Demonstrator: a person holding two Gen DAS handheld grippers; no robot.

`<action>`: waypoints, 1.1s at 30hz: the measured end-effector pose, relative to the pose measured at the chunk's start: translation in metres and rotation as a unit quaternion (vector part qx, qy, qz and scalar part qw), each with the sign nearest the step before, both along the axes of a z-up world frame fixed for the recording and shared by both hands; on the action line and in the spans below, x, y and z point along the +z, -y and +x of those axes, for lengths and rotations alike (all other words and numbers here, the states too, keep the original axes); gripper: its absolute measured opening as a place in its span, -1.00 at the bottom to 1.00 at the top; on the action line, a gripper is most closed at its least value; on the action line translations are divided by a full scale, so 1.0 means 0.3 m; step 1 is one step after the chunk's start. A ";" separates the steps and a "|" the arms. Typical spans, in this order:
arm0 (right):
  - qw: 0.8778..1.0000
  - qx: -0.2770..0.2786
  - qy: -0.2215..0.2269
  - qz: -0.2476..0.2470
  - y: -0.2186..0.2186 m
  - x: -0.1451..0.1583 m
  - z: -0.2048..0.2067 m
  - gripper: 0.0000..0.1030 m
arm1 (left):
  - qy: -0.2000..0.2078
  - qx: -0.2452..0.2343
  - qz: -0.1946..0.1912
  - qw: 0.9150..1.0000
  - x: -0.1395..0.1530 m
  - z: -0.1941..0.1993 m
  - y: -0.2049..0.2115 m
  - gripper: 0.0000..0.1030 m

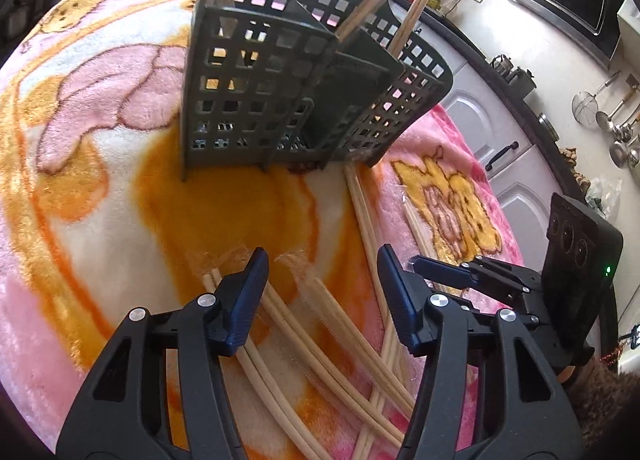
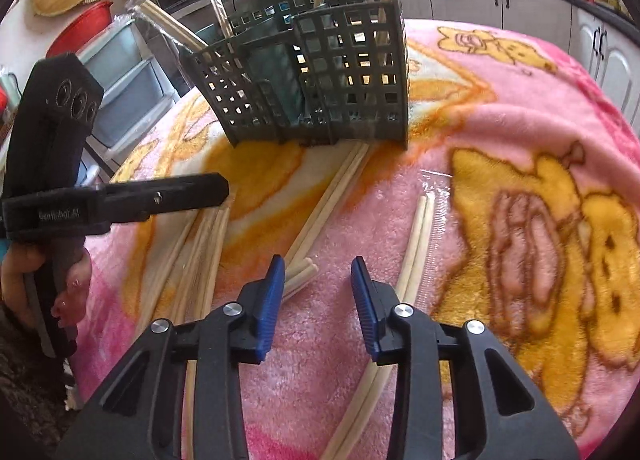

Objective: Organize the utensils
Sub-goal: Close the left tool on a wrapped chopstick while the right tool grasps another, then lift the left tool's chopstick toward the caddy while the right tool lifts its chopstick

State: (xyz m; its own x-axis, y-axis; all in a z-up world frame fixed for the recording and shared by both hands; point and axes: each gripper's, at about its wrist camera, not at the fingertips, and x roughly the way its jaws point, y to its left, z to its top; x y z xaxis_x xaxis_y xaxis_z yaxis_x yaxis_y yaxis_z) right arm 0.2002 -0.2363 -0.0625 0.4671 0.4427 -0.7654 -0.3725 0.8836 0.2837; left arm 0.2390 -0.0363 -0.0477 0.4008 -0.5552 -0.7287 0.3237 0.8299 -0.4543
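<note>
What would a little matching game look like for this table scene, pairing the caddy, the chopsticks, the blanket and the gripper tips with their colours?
Things:
1. utensil caddy
2. loose chopsticks
3. blanket
4. finger pads of the right gripper

Colours:
A. pink and orange, with cartoon figures
B. blue
C. dark grey-green, with square holes
D. pale wood

Pairs: 1-C, 2-D, 3-A, 4-B
</note>
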 end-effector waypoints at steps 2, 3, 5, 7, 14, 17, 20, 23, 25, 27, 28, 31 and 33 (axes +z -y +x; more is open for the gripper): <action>1.000 -0.005 -0.008 0.012 0.006 -0.003 0.016 -0.36 | -0.005 -0.002 0.002 1.000 -0.009 0.005 0.007 -0.06; 1.000 -0.007 -0.012 0.018 0.009 -0.004 0.024 -0.36 | -0.006 -0.003 0.004 1.000 -0.013 0.008 0.011 -0.06; 0.999 -0.010 -0.019 0.026 0.013 -0.010 0.039 -0.41 | -0.010 -0.004 0.007 1.000 -0.023 0.017 0.021 -0.06; 0.999 -0.008 -0.026 0.036 0.017 -0.017 0.052 -0.68 | -0.014 -0.005 0.009 1.000 -0.031 0.026 0.025 -0.06; 0.999 -0.017 -0.019 0.042 0.052 -0.004 0.067 -0.88 | -0.025 -0.015 0.013 1.000 -0.048 0.053 0.046 -0.50; 0.999 -0.021 -0.015 0.041 0.066 0.001 0.066 -0.89 | -0.027 -0.022 0.009 0.999 -0.052 0.059 0.055 -0.74; 0.999 -0.021 -0.013 0.039 0.073 0.006 0.064 -0.91 | -0.026 -0.028 0.008 0.999 -0.052 0.066 0.068 -0.80; 0.999 -0.022 -0.010 0.036 0.072 0.008 0.061 -0.91 | -0.021 -0.036 0.006 0.999 -0.044 0.073 0.079 -0.92; 0.999 -0.022 -0.007 0.035 0.071 0.012 0.060 -0.91 | -0.013 -0.037 0.003 0.999 -0.026 0.077 0.083 -0.94; 0.999 -0.021 -0.001 0.035 0.068 0.024 0.056 -0.91 | -0.001 -0.037 -0.003 0.999 0.002 0.076 0.078 -0.95; 0.999 -0.021 0.003 0.035 0.071 0.032 0.053 -0.91 | 0.004 -0.037 -0.004 0.999 0.016 0.073 0.075 -0.95; 0.999 -0.022 0.021 0.030 0.072 0.065 0.046 -0.92 | 0.028 -0.034 -0.008 0.999 0.076 0.065 0.060 -0.95; 0.999 -0.026 0.036 0.021 0.074 0.091 0.047 -0.92 | 0.042 -0.032 -0.010 0.999 0.109 0.058 0.049 -0.96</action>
State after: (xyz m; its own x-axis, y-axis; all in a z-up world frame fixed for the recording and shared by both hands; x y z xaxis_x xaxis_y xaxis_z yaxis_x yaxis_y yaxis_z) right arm 0.2142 -0.2584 -0.0352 0.5437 0.4467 -0.7105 -0.3468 0.8905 0.2945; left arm 0.2563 -0.0510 -0.0151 0.4232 -0.5956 -0.6828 0.4123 0.7976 -0.4402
